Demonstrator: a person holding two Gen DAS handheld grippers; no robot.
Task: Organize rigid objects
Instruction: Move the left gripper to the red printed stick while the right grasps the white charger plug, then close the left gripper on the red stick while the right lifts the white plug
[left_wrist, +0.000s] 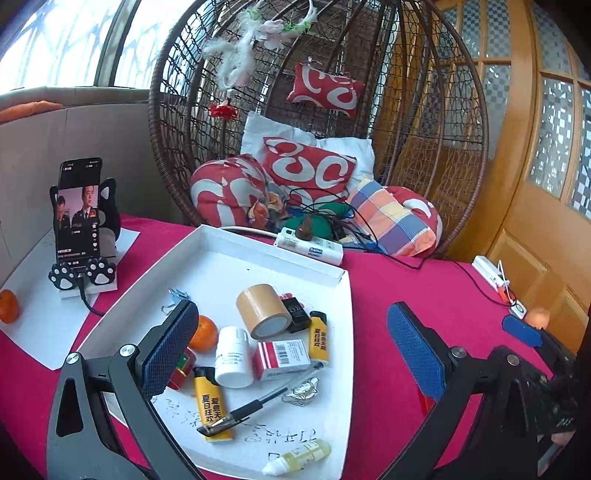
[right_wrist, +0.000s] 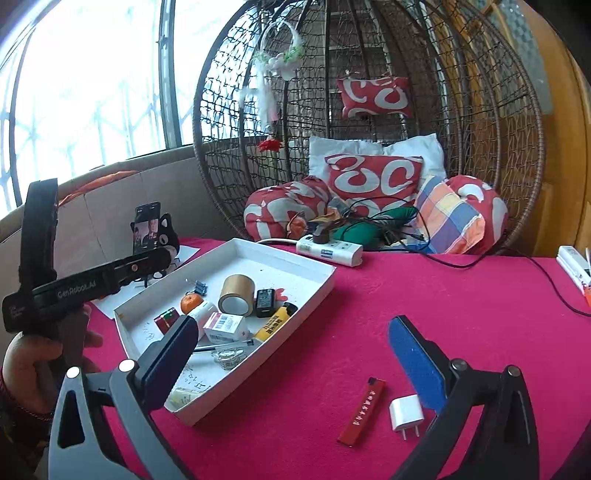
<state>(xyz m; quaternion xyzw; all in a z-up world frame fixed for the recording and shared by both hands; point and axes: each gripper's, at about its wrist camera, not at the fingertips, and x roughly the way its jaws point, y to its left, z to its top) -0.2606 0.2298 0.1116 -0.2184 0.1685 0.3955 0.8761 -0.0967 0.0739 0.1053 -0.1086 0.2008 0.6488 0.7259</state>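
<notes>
A white tray (left_wrist: 343, 295) on the red cloth holds a brown tape roll (left_wrist: 264, 312), a white bottle (left_wrist: 232, 356), two yellow lighters (left_wrist: 212, 402), a red-and-white box (left_wrist: 284, 358), a black adapter (left_wrist: 295, 314), an orange (left_wrist: 203, 332) and a pen (left_wrist: 243, 410). My left gripper (left_wrist: 291, 350) hangs open over the tray, nothing between its fingers. My right gripper (right_wrist: 291, 358) is open above bare cloth right of the tray (right_wrist: 325, 284). A slim red box (right_wrist: 362, 410) and a white charger plug (right_wrist: 406, 413) lie on the cloth by its right finger.
A phone on a cat-shaped stand (left_wrist: 77, 210) and another orange (left_wrist: 7, 306) sit on paper left of the tray. A power strip (left_wrist: 310, 247) with cables lies behind it, before a wicker hanging chair (left_wrist: 424, 147) full of cushions. A hand (right_wrist: 29, 362) holds the left tool.
</notes>
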